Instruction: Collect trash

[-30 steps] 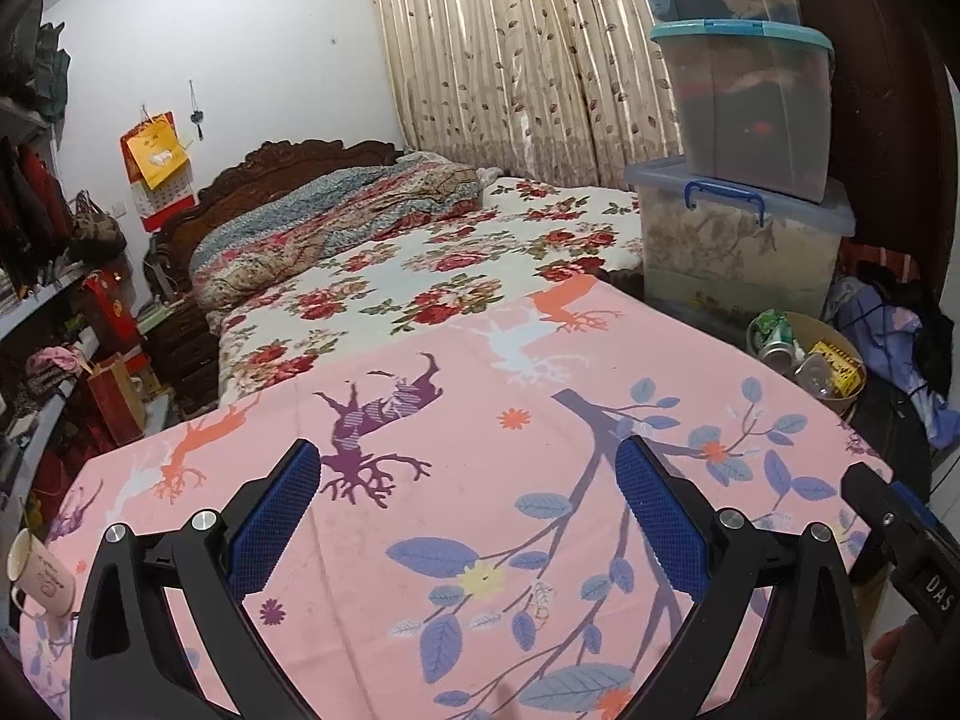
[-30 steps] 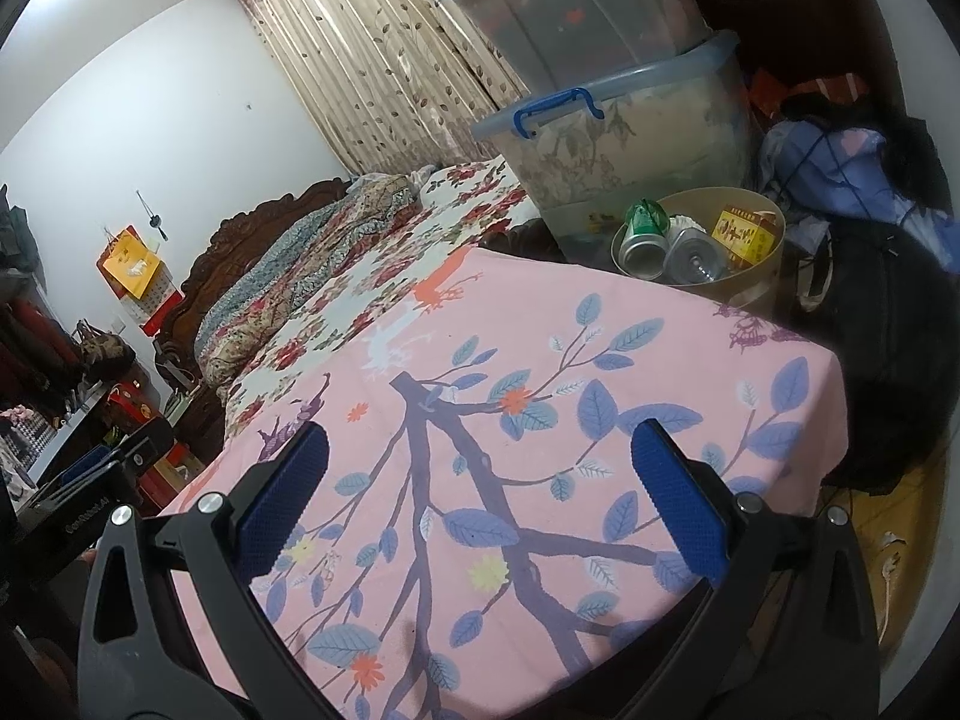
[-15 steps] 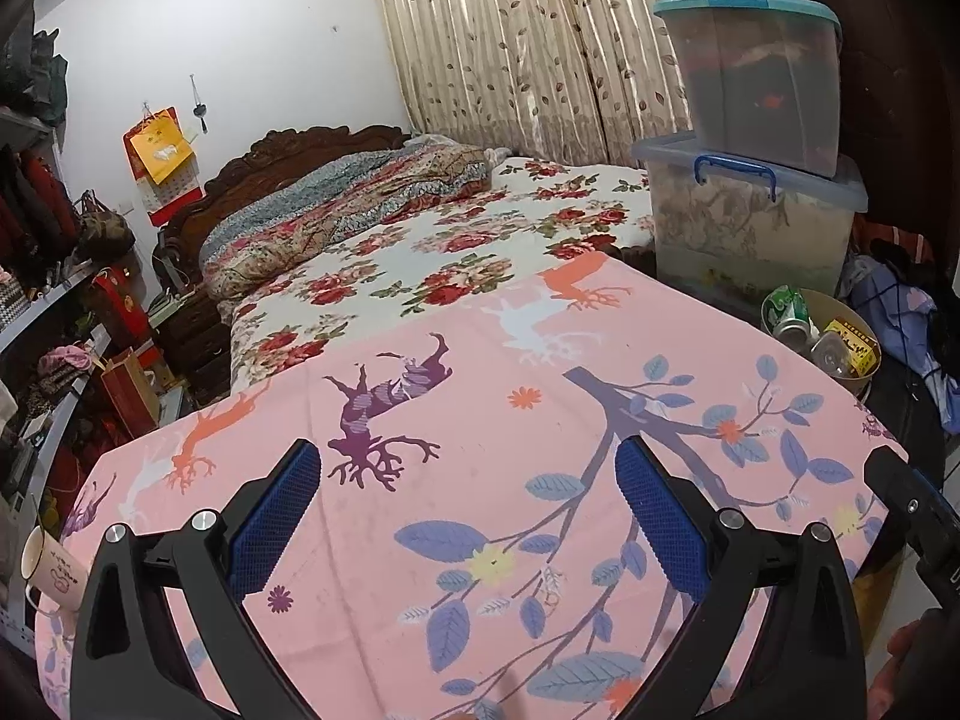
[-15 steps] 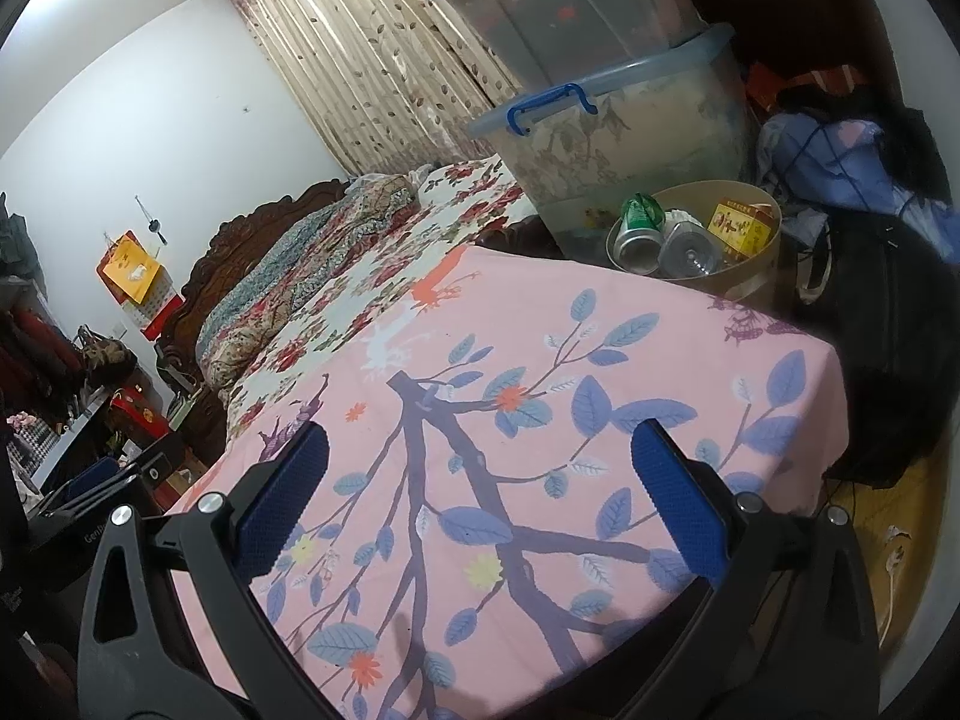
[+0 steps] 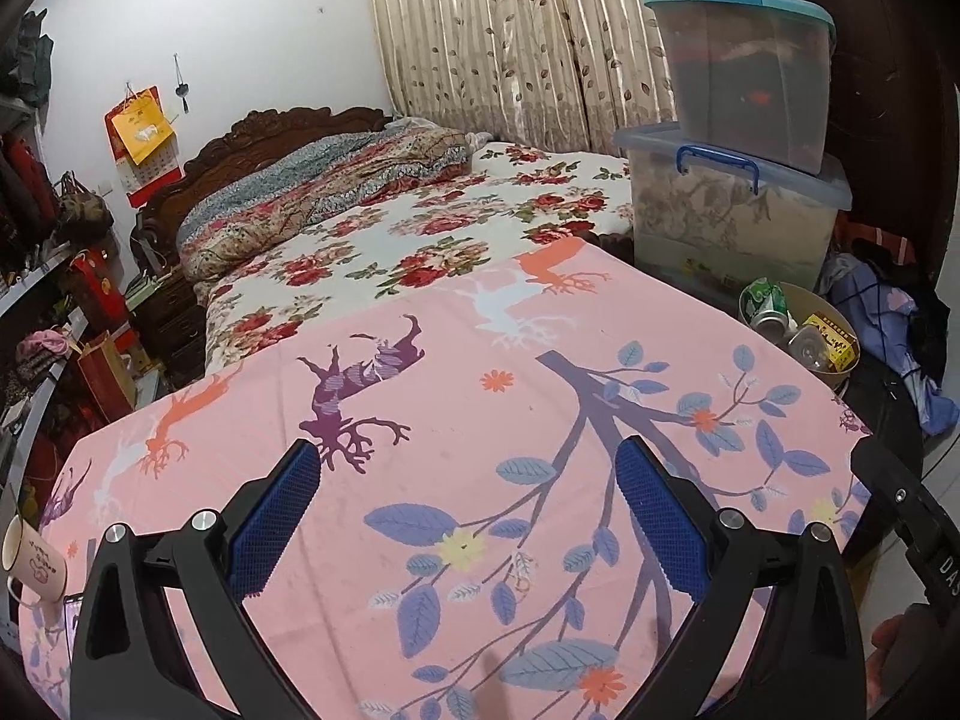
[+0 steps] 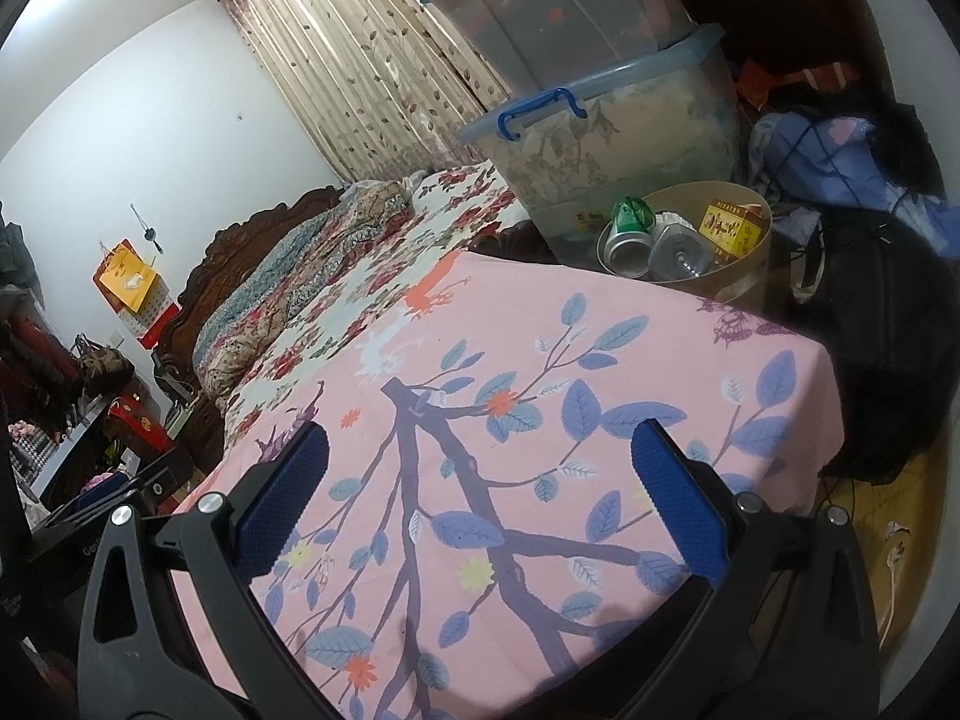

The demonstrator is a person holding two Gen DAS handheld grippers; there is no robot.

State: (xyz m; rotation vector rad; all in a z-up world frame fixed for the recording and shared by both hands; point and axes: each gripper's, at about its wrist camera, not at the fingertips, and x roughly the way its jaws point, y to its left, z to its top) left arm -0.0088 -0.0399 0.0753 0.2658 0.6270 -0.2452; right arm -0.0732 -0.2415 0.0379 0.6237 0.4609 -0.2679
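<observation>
The round tan bin (image 6: pixel 729 285) sits just beyond the far right corner of the pink tablecloth (image 5: pixel 480 432), and it's loaded: a green drink can (image 6: pixel 627 231) leans against the left wall, a clear plastic bottle (image 6: pixel 678 252) lies beside it with its base facing out, and a yellow carton (image 6: pixel 732 228) is propped on the right side. From the left wrist view the same bin (image 5: pixel 837 369) shows at the cloth's right edge, green can (image 5: pixel 765 306) and yellow carton (image 5: pixel 831 339) poking up.

Right behind the bin stands a clear storage box with a blue handle (image 6: pixel 606 138), and a second tub with a teal lid (image 5: pixel 744 72) is stacked on top of it. To the bin's right, a heap of blue and dark clothing (image 6: pixel 840 156).

Over the cloth, the left gripper (image 5: pixel 468 516) hangs with its blue pads spread wide and nothing between them. The right gripper (image 6: pixel 480 504) is the same story, fingers apart and empty above the printed branches. At the cloth's near left edge, well away from the bin, stands a white mug (image 5: pixel 33 561).
</observation>
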